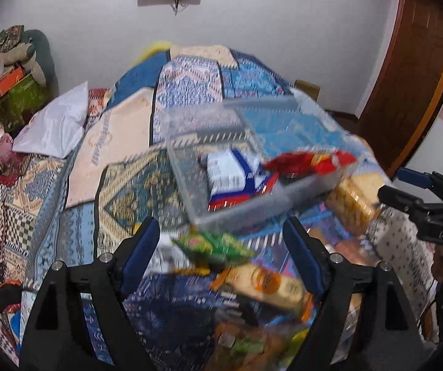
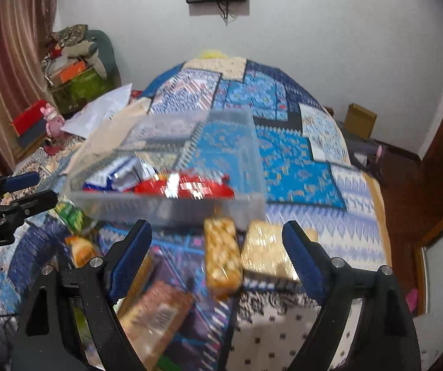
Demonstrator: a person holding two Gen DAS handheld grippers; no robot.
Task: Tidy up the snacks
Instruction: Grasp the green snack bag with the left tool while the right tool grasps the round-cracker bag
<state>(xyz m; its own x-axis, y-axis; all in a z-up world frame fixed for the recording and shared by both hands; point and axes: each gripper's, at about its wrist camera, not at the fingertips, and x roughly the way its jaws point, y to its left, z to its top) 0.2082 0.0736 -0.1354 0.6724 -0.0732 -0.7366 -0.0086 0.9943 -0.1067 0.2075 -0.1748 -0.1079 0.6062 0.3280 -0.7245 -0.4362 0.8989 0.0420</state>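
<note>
**Snack sorting on a bed: both tools spread above the loose packets**

The clear plastic bin (image 1: 252,167) sits on the patchwork bedspread (image 1: 190,74), within reach of both tools, presumably so that packets can be dropped in from either side. It already holds a white-and-blue packet (image 1: 230,173) and a red packet (image 1: 311,160), the latter lying against the bin's near wall. Both views are motion-blurred, so fine detail is uncertain.

The left tool (image 1: 221,247) has its fingers spread wide and grips nothing. It hangs over a green packet (image 1: 218,244) and an orange-and-cream packet (image 1: 267,278), both lying just outside the bin's near wall; whether a finger touches either cannot be told. The wide spread suits an approach to a flat packet from above.

The right tool (image 2: 218,247) is likewise spread and empty. Between its fingers in that view lie a clear pack of golden biscuits (image 2: 223,256) and, just beside it, a pale yellow pack (image 2: 264,253), both near the bin's front wall. A brown packet (image 2: 159,309) lies closer to the camera.

Judged from this layout, the task is partly done: two packets are binned and several remain on the bed. The crinkly wrappers are likely to slip or deform under a pinch, so a grip across the packet's middle seems advisable.
</note>
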